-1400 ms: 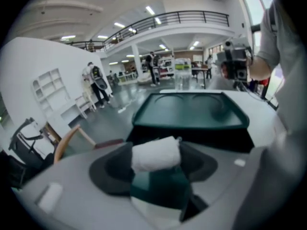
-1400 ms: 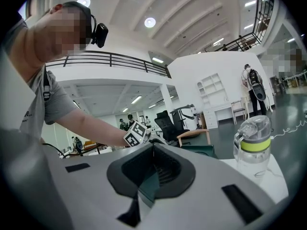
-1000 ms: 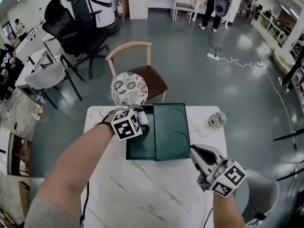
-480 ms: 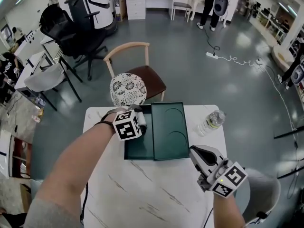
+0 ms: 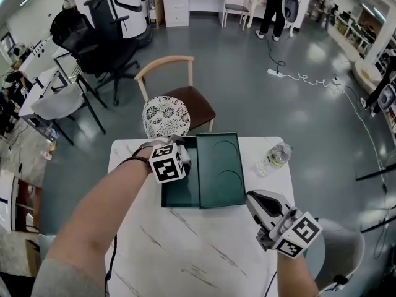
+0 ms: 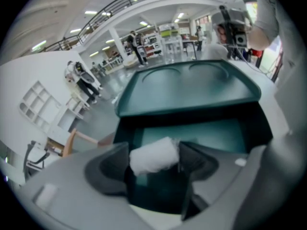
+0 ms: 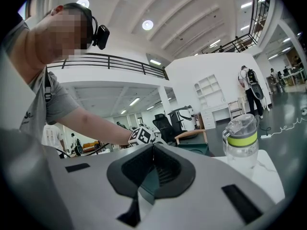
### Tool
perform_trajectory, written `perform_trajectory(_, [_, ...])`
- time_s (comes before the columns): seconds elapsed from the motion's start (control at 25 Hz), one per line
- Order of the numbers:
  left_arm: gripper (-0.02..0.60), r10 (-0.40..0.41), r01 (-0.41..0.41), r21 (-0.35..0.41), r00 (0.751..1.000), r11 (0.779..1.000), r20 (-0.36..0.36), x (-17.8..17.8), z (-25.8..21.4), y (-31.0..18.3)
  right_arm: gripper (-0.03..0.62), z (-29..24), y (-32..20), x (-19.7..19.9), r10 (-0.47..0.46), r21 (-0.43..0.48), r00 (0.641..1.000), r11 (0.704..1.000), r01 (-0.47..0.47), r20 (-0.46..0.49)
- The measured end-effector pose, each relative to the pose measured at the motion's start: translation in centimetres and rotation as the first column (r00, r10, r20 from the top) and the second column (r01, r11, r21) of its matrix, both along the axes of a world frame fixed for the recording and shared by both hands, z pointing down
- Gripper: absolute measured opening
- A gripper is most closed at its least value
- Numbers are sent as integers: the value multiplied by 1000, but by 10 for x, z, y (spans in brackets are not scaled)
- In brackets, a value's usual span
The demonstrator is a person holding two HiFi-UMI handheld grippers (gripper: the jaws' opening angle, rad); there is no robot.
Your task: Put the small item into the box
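Observation:
A dark green box (image 5: pixel 183 194) lies open on the white marble table (image 5: pixel 198 246), its lid (image 5: pixel 220 169) folded out to the right. My left gripper (image 5: pixel 185 158) hovers over the box's left half. In the left gripper view a small white roll (image 6: pixel 152 155) spans the gap between the two jaws of my left gripper (image 6: pixel 156 163), above the box's inside (image 6: pixel 211 134). The jaws are opening, with both pads touching the roll. My right gripper (image 5: pixel 253 198) rests near the table's right side, jaws shut and empty (image 7: pixel 153 146).
A clear water bottle (image 5: pixel 274 158) with a yellow-green band lies to the right of the box; the same water bottle (image 7: pixel 241 143) shows in the right gripper view. A wooden chair (image 5: pixel 179 98) with a patterned cushion stands behind the table. Office chairs, desks and people are farther off.
Almost nothing differs. My left gripper stays over the box's left half with the white roll, shifted very slightly. The right gripper has not moved.

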State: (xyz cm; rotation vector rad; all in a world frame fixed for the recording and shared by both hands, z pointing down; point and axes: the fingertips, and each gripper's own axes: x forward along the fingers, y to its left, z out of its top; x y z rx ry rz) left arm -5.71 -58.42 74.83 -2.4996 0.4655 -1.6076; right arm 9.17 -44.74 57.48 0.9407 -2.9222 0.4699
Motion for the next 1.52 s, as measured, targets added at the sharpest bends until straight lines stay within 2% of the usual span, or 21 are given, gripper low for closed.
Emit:
perform_trajectory(0.24, [354, -14, 15, 11, 1000, 1000, -12, 0, -7, 2, 8, -9, 4, 4, 8, 10, 1000, 1000, -8, -1])
perform_trajectory(0.48, [357, -63, 66, 46, 996, 997, -66, -1, -33, -5, 8, -21, 9, 6, 16, 23, 1000, 1000, -16, 0])
perform_trajectory(0.76, [354, -150, 165, 97, 977, 982, -150, -10, -74, -11, 8, -43, 20, 7, 25, 48, 1000, 999, -25, -8])
perform_trajectory(0.96, [350, -195, 227, 119, 952, 967, -236, -16, -121, -11, 8, -68, 30, 11, 42, 68, 999, 997, -40, -26])
perform_trajectory(1.12, [320, -229, 281, 104, 907, 954, -353, -24, -163, -7, 8, -85, 34, 12, 61, 83, 998, 995, -58, -36])
perform_trajectory(1.32, [247, -254, 339, 113, 852, 934, -458, -44, -221, 7, 8, -118, 37, 8, 86, 101, 996, 992, -82, -39])
perform_trajectory(1.52, [174, -263, 400, 104, 754, 911, -602, -71, -279, 30, 8, -153, 34, 3, 129, 108, 991, 986, -125, -28])
